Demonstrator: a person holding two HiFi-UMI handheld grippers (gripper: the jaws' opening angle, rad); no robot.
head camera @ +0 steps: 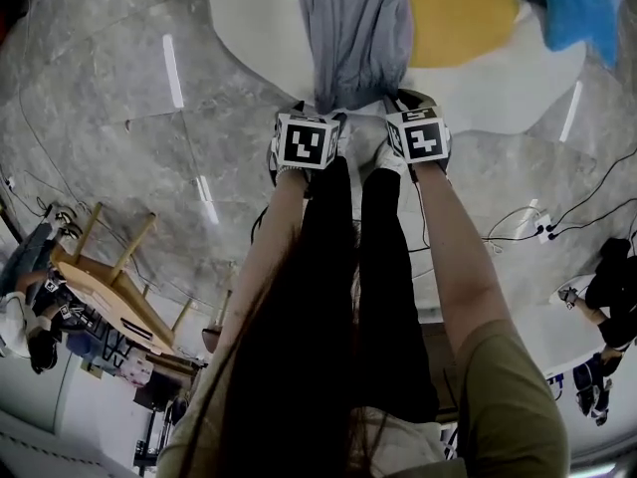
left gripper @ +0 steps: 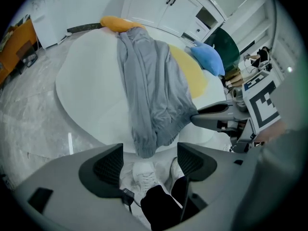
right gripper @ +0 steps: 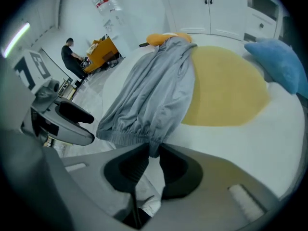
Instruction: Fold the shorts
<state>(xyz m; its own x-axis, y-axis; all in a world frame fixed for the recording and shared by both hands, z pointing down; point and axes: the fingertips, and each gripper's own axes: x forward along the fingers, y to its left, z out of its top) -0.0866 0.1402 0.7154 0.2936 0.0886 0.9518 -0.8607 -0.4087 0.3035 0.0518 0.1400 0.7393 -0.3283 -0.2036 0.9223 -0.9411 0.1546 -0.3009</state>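
The grey shorts (head camera: pixel 353 38) lie at the top middle, on the white table (head camera: pixel 249 28), with one end hanging over the edge. My right gripper (right gripper: pixel 153 150) pinches only a tiny bit of the stretchy band, so I think it could slip out if I pull hard. My left gripper (left gripper: pixel 150 159) is wide open and holds nothing. Both point steeply down, side by side.

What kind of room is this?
Probably a lab or studio dressed like a home: white cabinets, loose cables across the stone-look floor, and a person at an orange workbench.
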